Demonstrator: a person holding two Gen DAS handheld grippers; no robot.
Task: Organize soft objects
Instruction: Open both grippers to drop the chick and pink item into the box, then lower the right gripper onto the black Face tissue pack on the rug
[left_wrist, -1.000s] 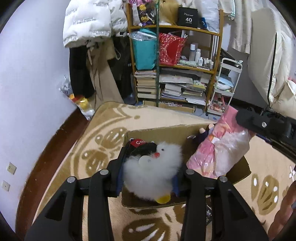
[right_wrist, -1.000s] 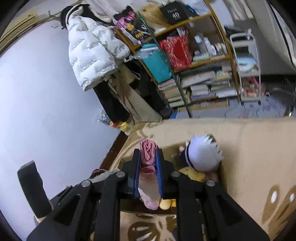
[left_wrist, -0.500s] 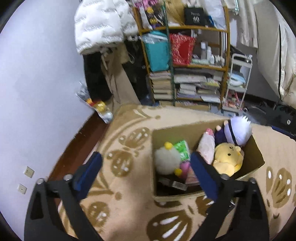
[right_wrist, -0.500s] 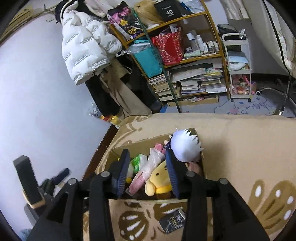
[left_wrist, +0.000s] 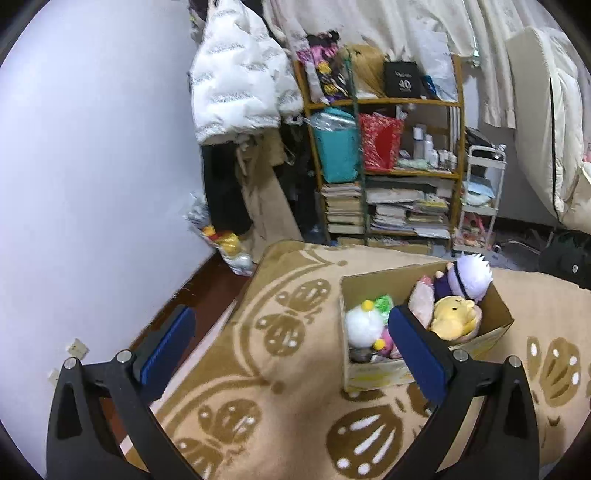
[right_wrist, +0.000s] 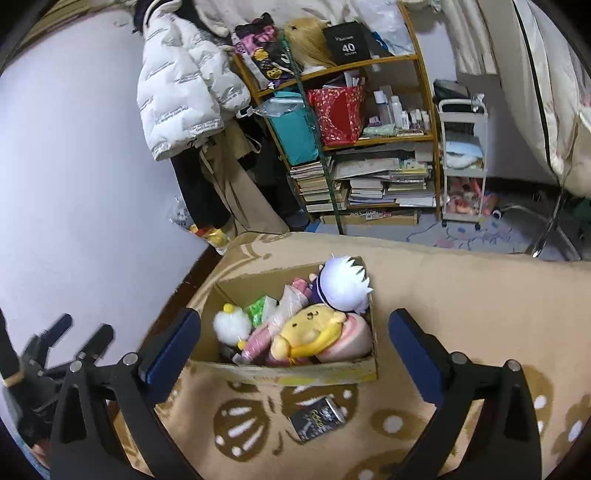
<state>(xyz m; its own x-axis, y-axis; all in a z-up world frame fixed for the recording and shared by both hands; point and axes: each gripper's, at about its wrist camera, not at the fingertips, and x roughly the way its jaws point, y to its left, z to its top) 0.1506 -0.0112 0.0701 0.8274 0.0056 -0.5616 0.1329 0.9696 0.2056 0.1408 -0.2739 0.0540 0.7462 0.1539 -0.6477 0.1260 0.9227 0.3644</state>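
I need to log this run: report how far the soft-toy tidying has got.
Done: the cardboard box on the rug holds the white fluffy toy, pink wrapped plush, yellow plush and white-haired doll. In hand: nothing; the left gripper and right gripper are opening, empty. Left: a small dark packet lies on the rug; whether it belongs is unclear.

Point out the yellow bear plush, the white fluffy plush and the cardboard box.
yellow bear plush (right_wrist: 314, 326): right wrist view, on its face.
white fluffy plush (right_wrist: 232, 325): right wrist view, on its fluffy body.
cardboard box (right_wrist: 288, 373): right wrist view, on its near wall.
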